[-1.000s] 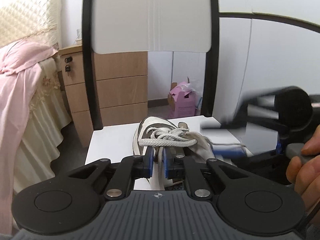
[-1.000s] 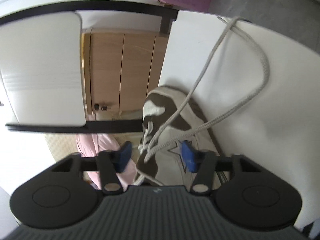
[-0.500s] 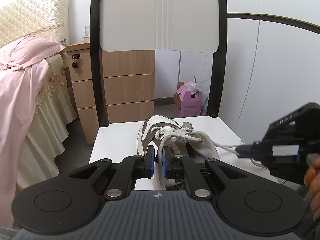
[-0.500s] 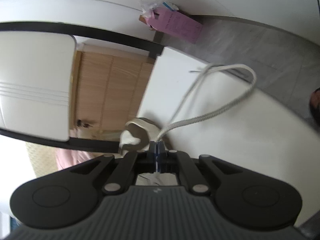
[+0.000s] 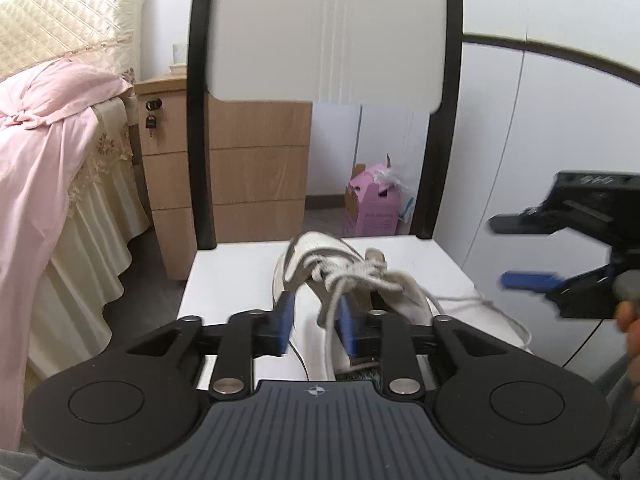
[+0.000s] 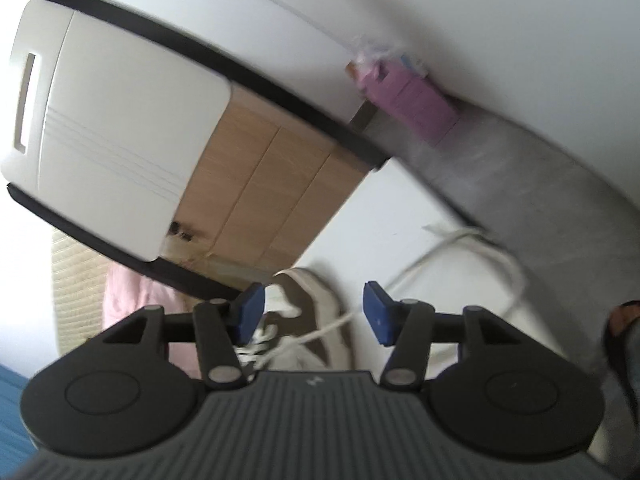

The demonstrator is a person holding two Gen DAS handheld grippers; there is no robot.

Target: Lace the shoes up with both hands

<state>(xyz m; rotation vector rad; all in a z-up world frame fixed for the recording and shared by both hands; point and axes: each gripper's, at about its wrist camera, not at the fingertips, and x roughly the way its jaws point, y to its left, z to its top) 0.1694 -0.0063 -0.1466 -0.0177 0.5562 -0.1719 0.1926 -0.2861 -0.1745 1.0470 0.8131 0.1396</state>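
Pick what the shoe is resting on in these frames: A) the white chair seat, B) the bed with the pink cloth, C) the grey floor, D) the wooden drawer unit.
A: the shoe lies on its side on the white chair seat, in front of the chair's black-framed backrest; the wooden drawer unit, the bed and the grey floor all sit behind or beside the chair.

Both grippers just opened, laces let go

Left gripper jaws parted; lace loose between; right gripper released its lace, rolled, lifted.
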